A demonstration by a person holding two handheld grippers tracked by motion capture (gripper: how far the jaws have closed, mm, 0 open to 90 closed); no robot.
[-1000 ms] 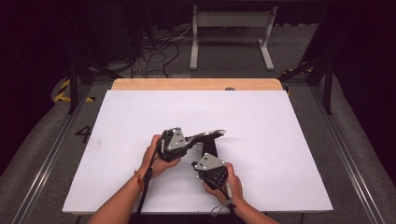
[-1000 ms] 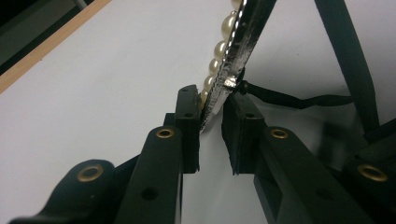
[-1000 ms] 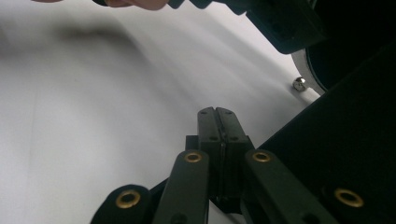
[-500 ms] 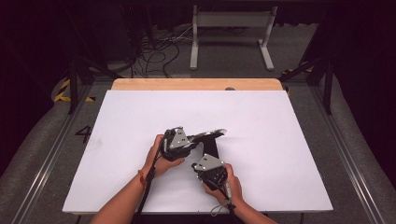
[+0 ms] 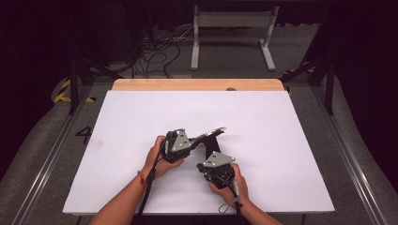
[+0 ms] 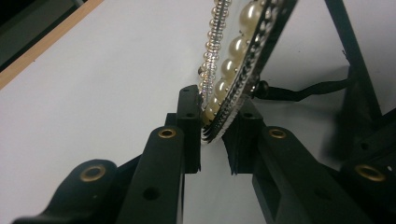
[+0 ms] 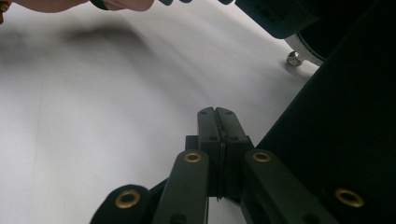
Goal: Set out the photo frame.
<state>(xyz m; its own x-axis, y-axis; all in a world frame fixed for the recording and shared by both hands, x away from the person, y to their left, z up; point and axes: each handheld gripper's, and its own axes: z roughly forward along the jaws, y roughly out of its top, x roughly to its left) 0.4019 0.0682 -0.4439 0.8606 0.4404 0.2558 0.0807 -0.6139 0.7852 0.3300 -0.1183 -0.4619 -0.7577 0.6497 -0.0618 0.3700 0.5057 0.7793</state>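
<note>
A pearl-rimmed frame is held tilted above the white table, its black back stand hanging below it. My left gripper comes at it from the left. In the left gripper view its jaws have just been closing, and the pads now press the beaded, pearl-set rim between them. My right gripper sits just in front of the stand, pointing away from me. In the right gripper view its pads are pressed together with nothing seen between them, beside a black panel.
A wooden strip runs along the table's far edge. Beyond it stand a white metal stand and loose cables on the floor. Rails flank the table on both sides.
</note>
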